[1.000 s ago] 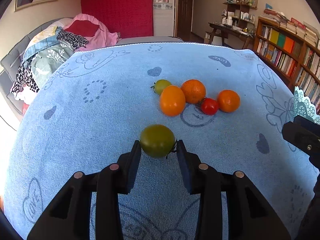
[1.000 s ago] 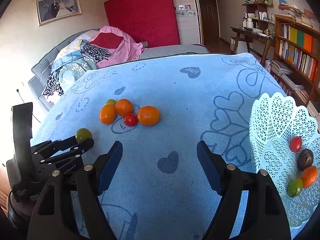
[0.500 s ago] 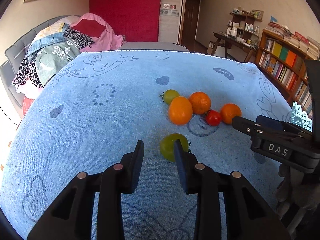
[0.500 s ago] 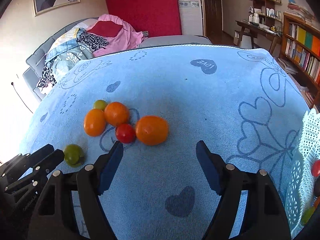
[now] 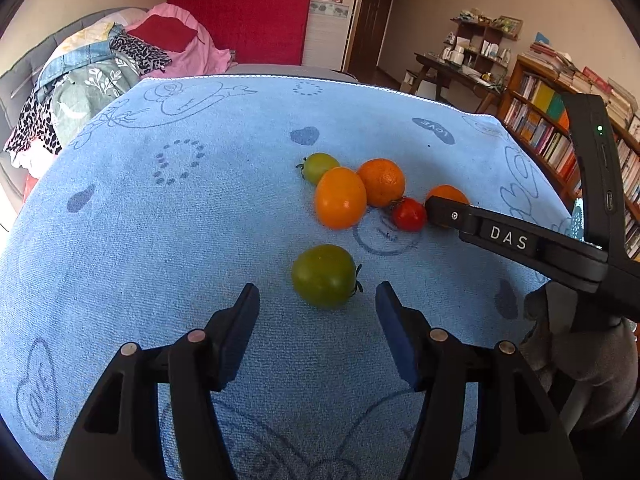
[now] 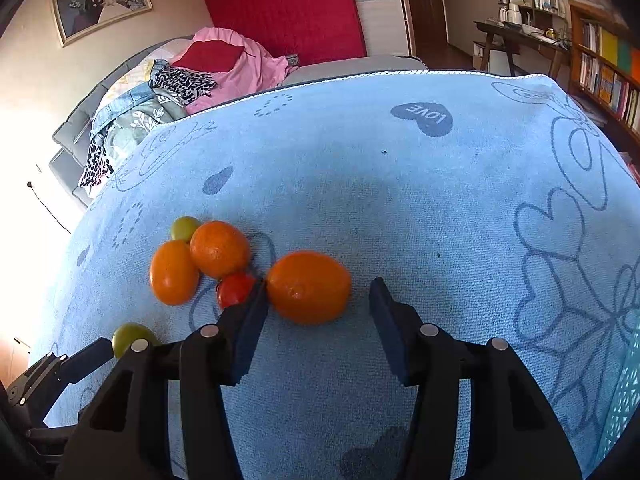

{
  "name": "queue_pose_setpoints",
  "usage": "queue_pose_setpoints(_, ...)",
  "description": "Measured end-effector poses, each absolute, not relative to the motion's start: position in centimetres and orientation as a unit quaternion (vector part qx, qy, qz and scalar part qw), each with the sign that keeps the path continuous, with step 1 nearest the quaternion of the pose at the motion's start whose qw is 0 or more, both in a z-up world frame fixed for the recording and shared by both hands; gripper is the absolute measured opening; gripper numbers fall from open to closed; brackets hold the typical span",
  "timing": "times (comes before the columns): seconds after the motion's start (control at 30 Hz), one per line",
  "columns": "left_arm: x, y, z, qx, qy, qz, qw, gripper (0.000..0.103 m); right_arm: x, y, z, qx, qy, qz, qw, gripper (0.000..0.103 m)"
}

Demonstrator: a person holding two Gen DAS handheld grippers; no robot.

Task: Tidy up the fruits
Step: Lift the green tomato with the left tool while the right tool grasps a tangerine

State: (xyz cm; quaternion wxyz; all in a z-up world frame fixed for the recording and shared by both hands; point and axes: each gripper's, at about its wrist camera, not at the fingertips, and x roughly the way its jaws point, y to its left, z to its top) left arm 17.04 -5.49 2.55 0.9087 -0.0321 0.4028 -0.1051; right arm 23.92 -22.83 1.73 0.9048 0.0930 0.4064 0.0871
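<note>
Left wrist view, round green tomato [image 5: 324,275], glossy

Left gripper [image 5: 318,300]: matte black plastic body, two angular fingers with dark blue rubber-like pads [image 5: 394,332] on the inner faces; two round silver rivets behind each pad. Right gripper [image 6: 318,312]: same build, black linkage arms, dark blue pads [image 6: 386,330], silver rivets in pairs. Seen from the left wrist view, the right gripper's side carries white lettering "DAS" [image 5: 509,238], one small screw near the tip, and an upright black mount [image 5: 598,176] with a green indicator light. A grey-gloved hand [image 5: 580,364] sits below that body.
</note>
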Motion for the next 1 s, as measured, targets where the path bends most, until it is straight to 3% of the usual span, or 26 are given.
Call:
queue_pose_setpoints(0.23, 18.5, -6.6, 1.9, -0.026, 0.419, -0.109, 0.901, 0.059, 24.1, -23.2, 1.6, 0.108, 0.399, 0.091, 0.906, 0.054)
queue_pose_setpoints(0.37, 18.3, -6.8, 1.9, -0.016, 0.415, -0.106, 0.903, 0.038, 24.1, -23.4, 1.5, 0.116, 0.398, 0.092, 0.905, 0.054)
queue_pose_setpoints(0.67, 17.4, -6.6, 2.6, -0.012, 0.393, -0.113, 0.912, 0.037, 24.4, -22.9, 1.7, 0.109, 0.401, 0.092, 0.905, 0.054)
queue_pose_setpoints(0.77, 17.4, -6.4, 2.7, -0.015, 0.391, -0.112, 0.913, 0.037, 24.2, -22.7, 1.7, 0.108, 0.401, 0.102, 0.904, 0.043)
queue_pose_setpoints(1.0, 17.2, -5.9, 2.8, -0.024, 0.390, -0.111, 0.914, 0.037, 23.0, -22.3, 2.2, 0.101, 0.395, 0.087, 0.909, 0.043)
